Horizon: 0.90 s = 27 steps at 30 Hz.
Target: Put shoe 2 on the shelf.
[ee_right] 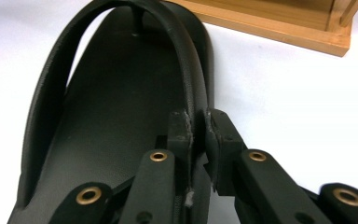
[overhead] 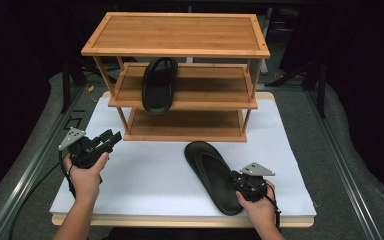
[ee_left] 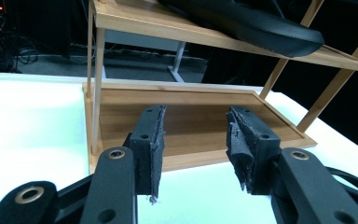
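Right gripper (ee_right: 196, 122) is clamping the strap of the black flip-flop (overhead: 213, 175), pads pinching the strap's right arm near the heel end; sandal is lying flat on the white table (overhead: 150, 175), toe pointing ahead toward the bamboo shoe rack (overhead: 180, 90). Judging it light, rubbery, floppy: the sole will be sagging from a strap grip. Left gripper (ee_left: 196, 140) is hanging wide open, empty, facing the rack's bottom shelf.
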Motion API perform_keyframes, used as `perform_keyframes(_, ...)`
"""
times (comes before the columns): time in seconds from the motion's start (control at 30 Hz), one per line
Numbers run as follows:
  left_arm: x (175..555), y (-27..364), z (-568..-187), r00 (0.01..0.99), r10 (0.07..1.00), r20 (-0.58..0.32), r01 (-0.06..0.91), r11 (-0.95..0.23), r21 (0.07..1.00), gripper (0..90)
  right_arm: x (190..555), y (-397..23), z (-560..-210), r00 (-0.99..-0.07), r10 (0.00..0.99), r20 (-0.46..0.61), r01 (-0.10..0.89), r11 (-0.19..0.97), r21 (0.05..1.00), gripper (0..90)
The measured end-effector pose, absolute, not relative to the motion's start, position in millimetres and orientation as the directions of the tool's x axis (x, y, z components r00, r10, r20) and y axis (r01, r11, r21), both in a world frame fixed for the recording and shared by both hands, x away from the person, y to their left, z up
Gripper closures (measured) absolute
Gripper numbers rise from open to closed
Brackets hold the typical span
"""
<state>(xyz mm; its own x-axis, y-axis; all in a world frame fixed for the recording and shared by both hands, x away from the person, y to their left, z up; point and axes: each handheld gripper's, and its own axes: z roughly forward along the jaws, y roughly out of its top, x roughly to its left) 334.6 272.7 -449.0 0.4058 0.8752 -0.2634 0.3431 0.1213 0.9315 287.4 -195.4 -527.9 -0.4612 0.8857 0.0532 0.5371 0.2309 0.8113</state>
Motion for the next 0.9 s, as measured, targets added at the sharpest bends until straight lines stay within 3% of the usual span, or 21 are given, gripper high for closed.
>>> perform_keyframes(0.5, 334.9, 276.1, -450.4, 0.395, 0.878, -0.268, 0.344, 0.129, 0.93, 56.5, 285.3, -188.7, -525.6, -0.465, 0.885, -0.003, 0.491, 0.26, 0.831, 84.7)
perform_keyframes(0.9, 334.8, 276.5, -450.6, 0.393, 0.88, -0.266, 0.343, 0.128, 0.93, 56.5, 276.8, -195.7, -512.6, -0.451, 0.892, 0.034, 0.446, 0.192, 0.874, 84.7)
